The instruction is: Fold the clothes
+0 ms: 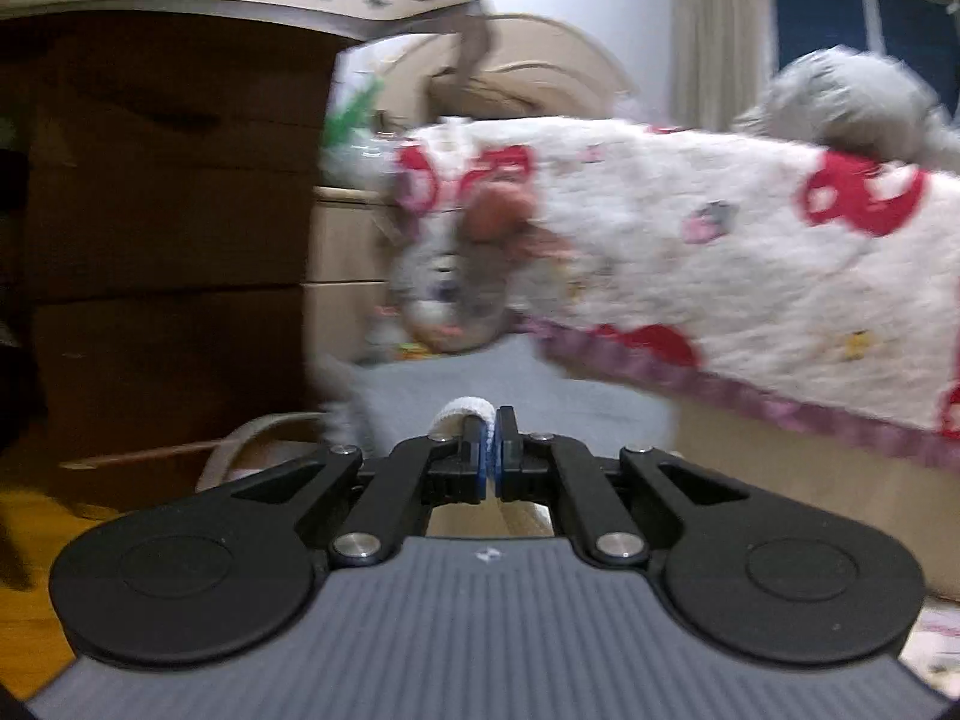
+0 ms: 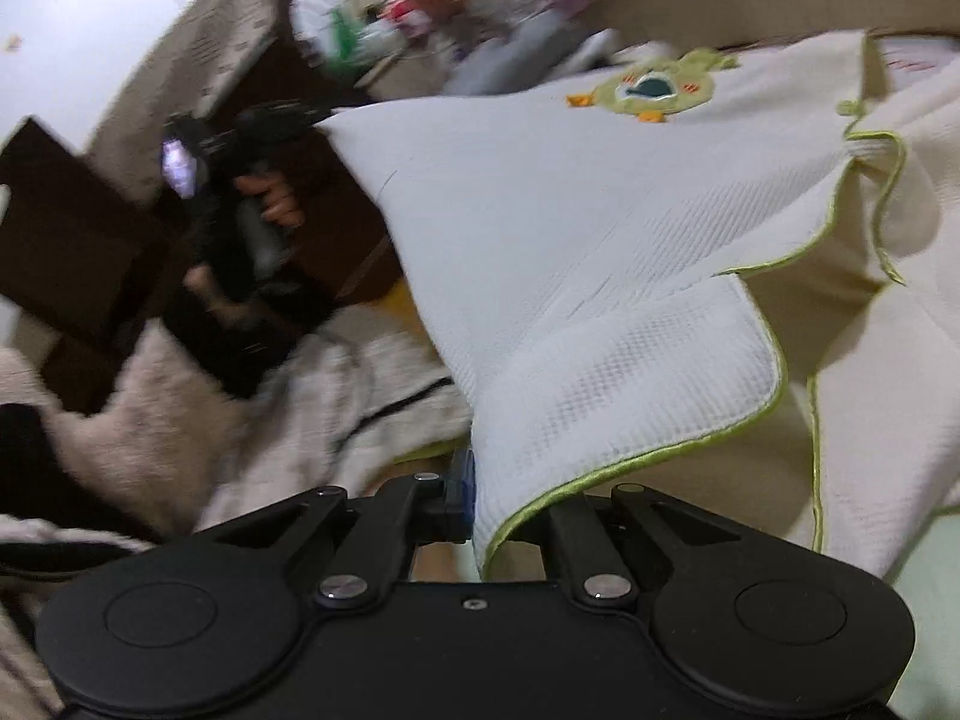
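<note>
White waffle-weave cotton, edged in lime-green piping, made up the garment (image 2: 600, 276); a green appliqué creature (image 2: 654, 87) sat on its upper part. It hung stretched between the two tools above the cream bedding (image 2: 888, 396), lifted at both ends. The right gripper (image 2: 480, 498) had its jaws closed on a piped corner, the cloth draping over one finger. The left gripper (image 1: 492, 444) was pinched shut on a small ribbed white fold, probably the opposite edge, though blur made that uncertain. I judged the fabric light, soft and limp, prone to sagging mid-span; the piped hems looked firmest to grip. A fluffy white blanket with red figures (image 1: 720, 276) lay beyond, beside a dark wooden cabinet (image 1: 168, 228).
</note>
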`<action>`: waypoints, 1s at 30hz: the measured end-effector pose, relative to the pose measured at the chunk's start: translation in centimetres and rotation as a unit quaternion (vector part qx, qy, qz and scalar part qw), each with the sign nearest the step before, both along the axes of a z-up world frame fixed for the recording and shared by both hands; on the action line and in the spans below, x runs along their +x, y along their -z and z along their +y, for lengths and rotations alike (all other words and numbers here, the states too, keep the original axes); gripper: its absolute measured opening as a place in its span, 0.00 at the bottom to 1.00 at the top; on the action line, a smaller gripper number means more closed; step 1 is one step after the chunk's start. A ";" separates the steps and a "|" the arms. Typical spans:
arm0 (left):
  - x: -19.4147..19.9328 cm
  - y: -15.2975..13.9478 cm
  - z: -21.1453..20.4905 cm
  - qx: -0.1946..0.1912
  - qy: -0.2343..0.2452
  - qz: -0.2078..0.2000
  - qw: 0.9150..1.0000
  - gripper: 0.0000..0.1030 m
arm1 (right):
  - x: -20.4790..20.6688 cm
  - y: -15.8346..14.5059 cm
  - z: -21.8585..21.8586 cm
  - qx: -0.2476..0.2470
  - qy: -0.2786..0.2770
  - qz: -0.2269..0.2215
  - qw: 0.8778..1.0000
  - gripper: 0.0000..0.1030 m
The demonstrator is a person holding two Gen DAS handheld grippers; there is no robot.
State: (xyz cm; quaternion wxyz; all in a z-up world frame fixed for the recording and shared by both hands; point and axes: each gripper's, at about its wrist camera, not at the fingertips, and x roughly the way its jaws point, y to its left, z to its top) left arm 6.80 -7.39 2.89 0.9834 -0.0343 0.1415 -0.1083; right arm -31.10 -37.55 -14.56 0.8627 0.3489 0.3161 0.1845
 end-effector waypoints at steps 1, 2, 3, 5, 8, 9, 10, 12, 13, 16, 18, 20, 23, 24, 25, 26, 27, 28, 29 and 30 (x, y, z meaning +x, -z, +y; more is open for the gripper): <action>1.4 1.0 -0.1 0.029 -0.012 0.034 0.999 0.04 | 0.5 0.2 0.2 0.021 -0.020 0.003 1.000 0.06; 3.0 2.3 -0.3 0.067 -0.021 0.085 0.994 0.04 | 1.2 0.8 0.6 0.040 -0.028 0.008 0.999 0.06; 4.3 3.9 -0.5 0.100 -0.029 0.138 0.985 0.07 | 1.8 1.4 0.9 0.049 -0.033 0.017 0.998 0.06; 5.5 6.7 -0.6 0.135 -0.030 0.221 0.965 0.07 | 3.2 3.0 1.9 0.037 -0.040 0.051 0.997 0.07; 3.3 8.2 -0.8 0.124 0.007 0.245 0.962 0.18 | 4.1 4.4 3.2 -0.005 -0.051 0.088 0.995 0.09; 2.2 8.2 -1.3 0.130 0.017 0.241 0.962 0.30 | 4.1 4.6 3.5 -0.006 -0.051 0.090 0.995 0.11; 1.0 8.0 -1.7 0.131 0.027 0.232 0.964 0.38 | 4.0 4.7 3.7 -0.006 -0.051 0.092 0.994 0.11; -1.6 7.3 -2.7 0.125 0.050 0.206 0.969 0.46 | 4.0 5.0 3.8 -0.008 -0.048 0.100 0.994 0.11; -2.7 6.8 -3.3 0.121 0.063 0.191 0.972 0.49 | 4.1 5.0 3.9 -0.015 -0.048 0.104 0.993 0.11; -5.5 5.7 -5.3 0.119 0.129 0.149 0.973 0.67 | 4.2 5.3 3.8 -0.018 -0.051 0.110 0.992 0.40; -6.6 5.5 -7.0 0.125 0.174 0.137 0.967 0.68 | 4.4 6.2 3.7 0.004 -0.045 0.133 0.990 0.56; -7.6 5.7 -8.6 0.126 0.212 0.141 0.959 0.68 | 4.1 6.1 3.3 -0.008 -0.035 0.139 0.990 0.55; -9.7 6.6 -10.8 0.123 0.271 0.168 0.940 0.68 | 2.5 3.9 0.9 0.000 0.017 0.096 0.995 0.55; -10.5 7.2 -11.6 0.121 0.288 0.182 0.932 0.68 | 1.7 2.9 -0.2 0.010 0.040 0.073 0.996 0.55; -11.2 7.8 -12.5 0.118 0.306 0.198 0.924 0.67 | 0.8 2.1 -1.4 0.017 0.062 0.053 0.997 0.56; -11.9 8.5 -13.5 0.113 0.327 0.216 0.913 0.66 | -0.2 1.4 -2.9 0.013 0.092 0.037 0.995 0.56; -12.8 9.2 -14.5 0.110 0.349 0.232 0.902 0.66 | -1.3 0.7 -4.3 0.009 0.122 0.021 0.992 0.56; -13.8 9.7 -15.6 0.106 0.372 0.241 0.890 0.66 | -2.1 0.4 -5.6 0.002 0.149 0.023 0.989 0.56; -15.1 10.1 -16.8 0.103 0.396 0.247 0.878 0.66 | -3.2 0.2 -7.2 -0.007 0.192 0.037 0.981 0.56; -16.5 10.4 -17.9 0.100 0.420 0.253 0.866 0.66 | -4.3 0.0 -8.8 -0.015 0.234 0.051 0.971 0.56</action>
